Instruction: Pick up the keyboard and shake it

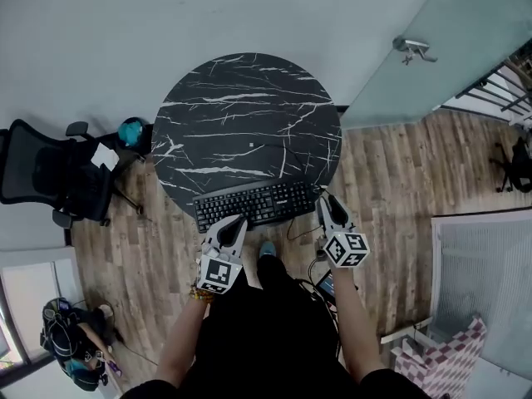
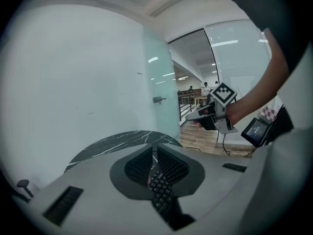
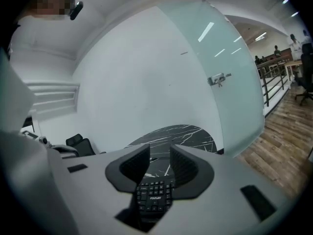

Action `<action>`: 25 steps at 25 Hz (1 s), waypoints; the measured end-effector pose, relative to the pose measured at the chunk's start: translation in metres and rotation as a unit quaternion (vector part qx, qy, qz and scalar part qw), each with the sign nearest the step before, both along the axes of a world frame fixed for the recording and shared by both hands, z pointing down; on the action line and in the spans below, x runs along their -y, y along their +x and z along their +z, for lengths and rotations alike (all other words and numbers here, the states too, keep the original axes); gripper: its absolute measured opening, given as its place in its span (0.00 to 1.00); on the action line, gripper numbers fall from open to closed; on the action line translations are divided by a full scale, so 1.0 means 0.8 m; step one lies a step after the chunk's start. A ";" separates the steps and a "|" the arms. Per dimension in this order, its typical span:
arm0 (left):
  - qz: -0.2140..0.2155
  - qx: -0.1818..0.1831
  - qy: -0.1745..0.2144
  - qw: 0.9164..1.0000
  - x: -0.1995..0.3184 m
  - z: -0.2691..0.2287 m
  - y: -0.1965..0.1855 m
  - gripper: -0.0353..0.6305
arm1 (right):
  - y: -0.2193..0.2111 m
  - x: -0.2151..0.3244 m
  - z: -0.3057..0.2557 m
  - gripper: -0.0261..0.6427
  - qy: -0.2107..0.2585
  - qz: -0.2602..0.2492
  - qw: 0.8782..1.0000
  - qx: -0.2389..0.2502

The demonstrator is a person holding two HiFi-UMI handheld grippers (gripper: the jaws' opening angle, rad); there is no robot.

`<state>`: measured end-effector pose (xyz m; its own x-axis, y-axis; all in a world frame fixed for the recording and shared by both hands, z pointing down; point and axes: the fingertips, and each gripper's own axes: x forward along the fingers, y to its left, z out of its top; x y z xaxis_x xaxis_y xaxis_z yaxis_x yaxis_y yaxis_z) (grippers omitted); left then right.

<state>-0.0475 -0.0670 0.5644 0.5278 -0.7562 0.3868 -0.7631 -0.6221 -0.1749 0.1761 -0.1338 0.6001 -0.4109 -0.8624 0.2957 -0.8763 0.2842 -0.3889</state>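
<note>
A black keyboard [image 1: 256, 204] lies flat at the near edge of a round black bench [image 1: 249, 115] veined with white, its long side facing the person. The left tongs [image 1: 235, 223] are at the keyboard's near edge, toward its left end. In the left gripper view their two ribbed pads stand together with only a sliver between them, gripping nothing, and the keys show just below them. The right tongs [image 1: 330, 202] are at the keyboard's right end. In the right gripper view their pads stand apart, with the bench top visible through the gap and the number keys below; the pads do not press on the keyboard. Whether either pair touches the keyboard cannot be told. Both forearms reach forward from the bottom of the head view. An office chair [image 1: 50, 177] stands on the wood floor [image 1: 399, 173] to the left of the bench, and a frosted glass door [image 1: 449, 32] with a metal handle is beyond it on the right.
</note>
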 end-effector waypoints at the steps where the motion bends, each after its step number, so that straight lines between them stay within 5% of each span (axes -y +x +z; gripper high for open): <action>1: 0.008 0.002 -0.009 1.000 0.004 0.012 0.004 0.08 | 0.009 0.005 0.005 0.22 -0.006 0.008 1.000 0.003; 11: 0.074 -0.005 -0.047 0.996 0.016 0.043 0.034 0.09 | 0.005 0.016 0.124 0.39 -0.134 0.008 0.991 0.018; 18: 0.063 -0.013 -0.058 0.996 0.010 0.050 0.032 0.09 | 0.038 -0.002 0.220 0.43 -0.223 0.117 0.964 0.083; 21: 0.062 -0.005 -0.061 0.996 -0.002 0.053 0.030 0.09 | 0.044 -0.009 0.243 0.43 -0.241 0.158 0.945 0.155; 25: 0.053 0.004 -0.068 0.996 -0.017 0.059 0.019 0.09 | 0.029 -0.017 0.262 0.43 -0.254 0.152 0.935 0.197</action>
<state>-0.0322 -0.0532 0.6113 0.5978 -0.6374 0.4862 -0.6912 -0.7170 -0.0901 0.1990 -0.1202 0.8097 -0.3328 -0.7469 0.5757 -0.6476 -0.2628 -0.7152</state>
